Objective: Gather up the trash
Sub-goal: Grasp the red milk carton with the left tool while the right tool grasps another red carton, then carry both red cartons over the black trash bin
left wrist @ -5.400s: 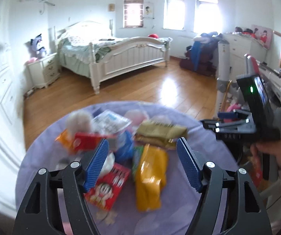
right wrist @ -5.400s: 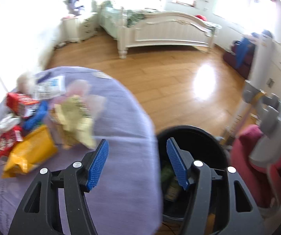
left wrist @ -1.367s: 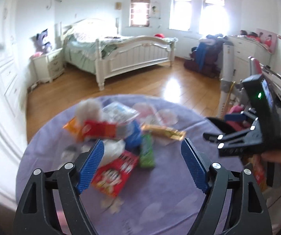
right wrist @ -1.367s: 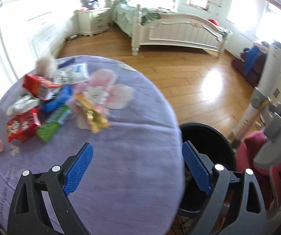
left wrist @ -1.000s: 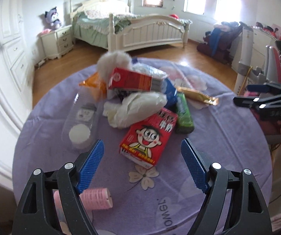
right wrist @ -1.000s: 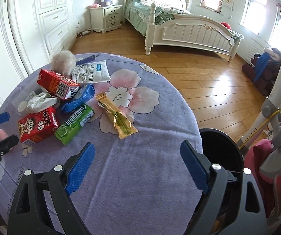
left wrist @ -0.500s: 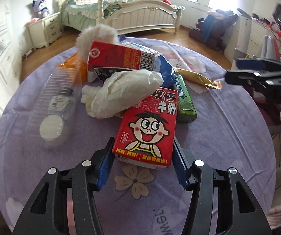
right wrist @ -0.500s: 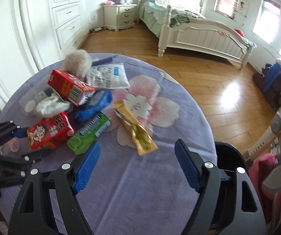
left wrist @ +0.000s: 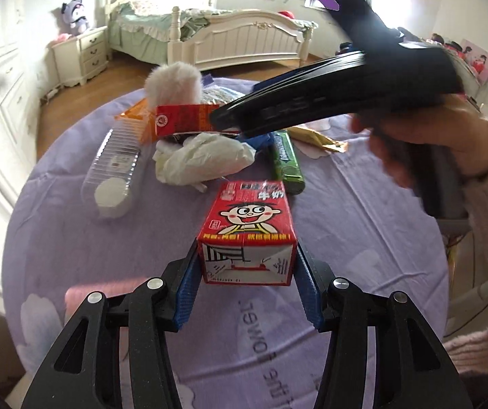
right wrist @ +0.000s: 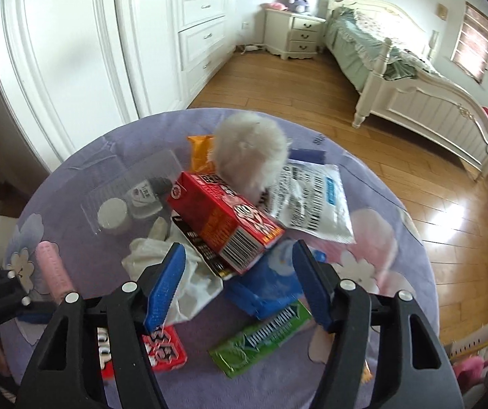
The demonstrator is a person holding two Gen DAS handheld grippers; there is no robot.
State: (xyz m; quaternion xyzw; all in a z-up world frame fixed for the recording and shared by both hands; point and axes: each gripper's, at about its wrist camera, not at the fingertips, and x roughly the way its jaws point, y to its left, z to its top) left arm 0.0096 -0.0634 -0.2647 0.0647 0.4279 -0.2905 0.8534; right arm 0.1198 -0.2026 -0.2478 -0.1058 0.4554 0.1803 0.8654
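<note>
Trash is heaped on the purple table (left wrist: 363, 238): a second ago the red milk carton (left wrist: 248, 235) lay ahead of the wide-open left gripper (left wrist: 247, 284), now it sits low centre between blue pads that press its sides, jaws closing. The right gripper (right wrist: 238, 286), then over bare cloth, now hangs over the long red box (right wrist: 225, 220) at frame centre, jaws closing with nothing pinched. In the left view its blurred body hides the box's far end; the bottle (left wrist: 114, 173) is hazy.
</note>
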